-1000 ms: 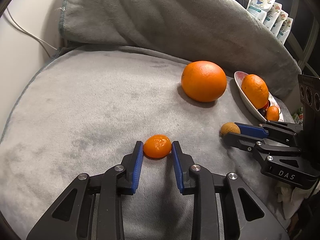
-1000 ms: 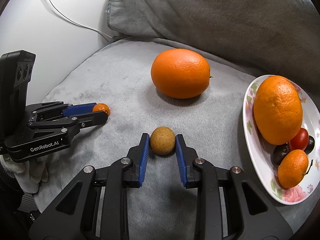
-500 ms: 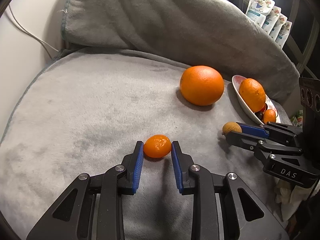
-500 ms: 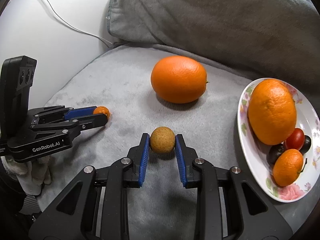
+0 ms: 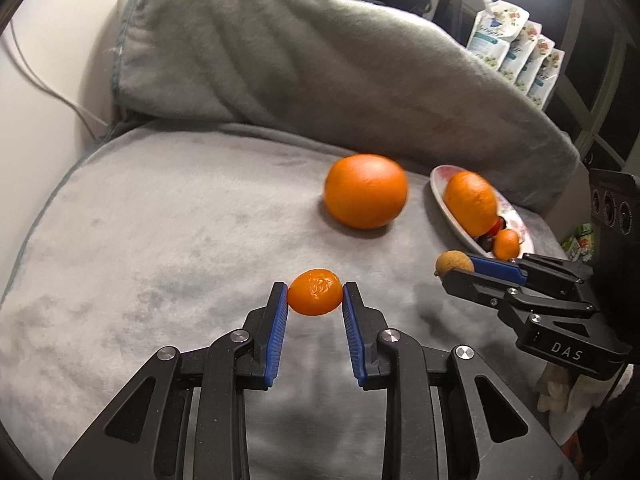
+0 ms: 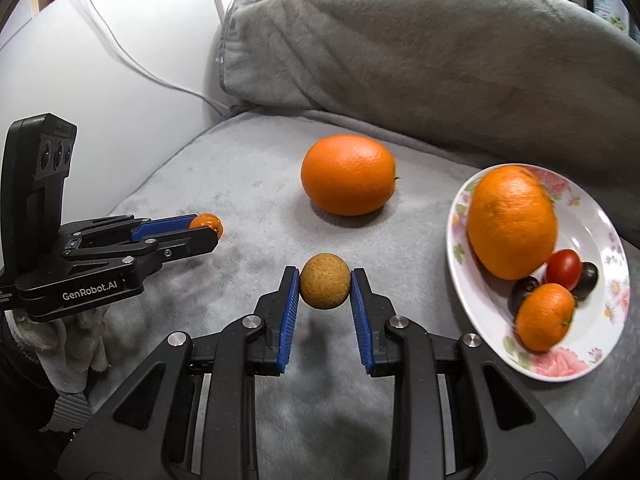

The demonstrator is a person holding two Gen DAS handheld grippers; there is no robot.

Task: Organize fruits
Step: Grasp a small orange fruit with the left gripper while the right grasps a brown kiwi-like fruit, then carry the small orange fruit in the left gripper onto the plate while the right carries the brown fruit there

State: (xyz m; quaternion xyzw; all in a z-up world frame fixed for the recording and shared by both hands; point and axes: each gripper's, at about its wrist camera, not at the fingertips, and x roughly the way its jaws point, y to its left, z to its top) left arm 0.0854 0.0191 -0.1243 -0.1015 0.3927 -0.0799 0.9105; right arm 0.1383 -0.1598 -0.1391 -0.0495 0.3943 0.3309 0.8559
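Observation:
My left gripper [image 5: 315,294] is shut on a small wrinkled orange fruit [image 5: 315,293], held a little above the grey cushion [image 5: 160,240]. My right gripper [image 6: 325,286] is shut on a round brown fruit [image 6: 325,286], also lifted off the cushion. In the right wrist view the left gripper [image 6: 210,230] shows at the left with the small orange fruit [image 6: 207,222]; in the left wrist view the right gripper [image 5: 450,270] shows at the right with the brown fruit [image 5: 454,263]. A big orange [image 6: 348,174] lies loose on the cushion ahead. The flowered plate [image 6: 560,364] at the right holds a large orange, a small one, a red tomato and dark fruits.
A thick grey pillow [image 6: 400,40] rises behind the cushion. A white wall with a thin cable [image 6: 132,64] lies at the left. Several pouches [image 5: 516,56] stand at the back right. A gloved hand [image 6: 76,344] holds the left gripper.
Both grippers have risen with their fruits still clamped; the cushion, big orange and plate now look farther off, and shadows show under both fruits.

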